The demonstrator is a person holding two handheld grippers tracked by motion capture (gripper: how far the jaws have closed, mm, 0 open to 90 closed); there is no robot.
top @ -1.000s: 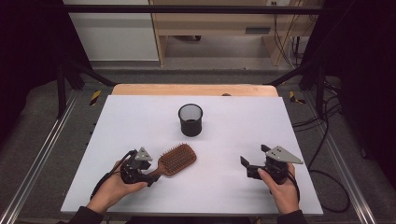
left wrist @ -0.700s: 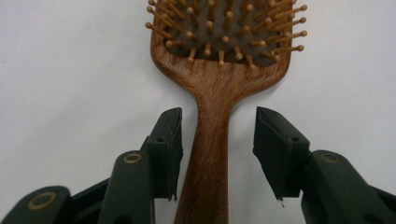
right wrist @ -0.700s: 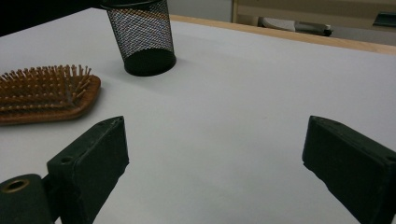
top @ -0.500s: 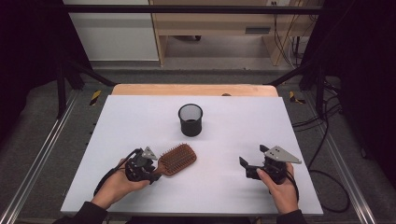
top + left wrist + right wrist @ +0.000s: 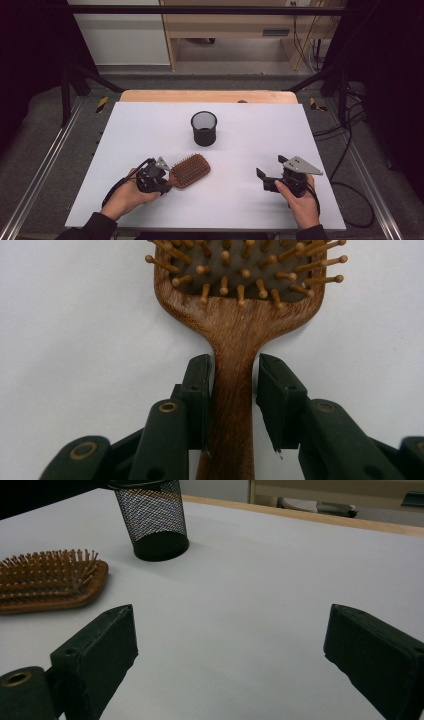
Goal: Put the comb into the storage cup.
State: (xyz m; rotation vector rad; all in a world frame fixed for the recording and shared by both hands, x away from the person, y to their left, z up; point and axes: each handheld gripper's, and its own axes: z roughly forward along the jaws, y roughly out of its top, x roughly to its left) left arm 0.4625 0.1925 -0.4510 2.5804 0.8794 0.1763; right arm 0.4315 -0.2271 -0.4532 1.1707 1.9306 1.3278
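Left gripper (image 5: pixel 234 390) straddled the hairbrush (image 5: pixel 240 315) handle at lower centre, jaws not quite clamped. I judged squeezing squarely near the neck best; right gripper (image 5: pixel 230 645) stayed wide open.

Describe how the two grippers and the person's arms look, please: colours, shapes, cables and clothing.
Both the left gripper and the right gripper are black, each with two flat rectangular jaws. Brass-coloured rivets show at the jaw joints. Each carries a grey three-cornered plate on top. A black cable trails from the left one. The person wears dark sleeves.
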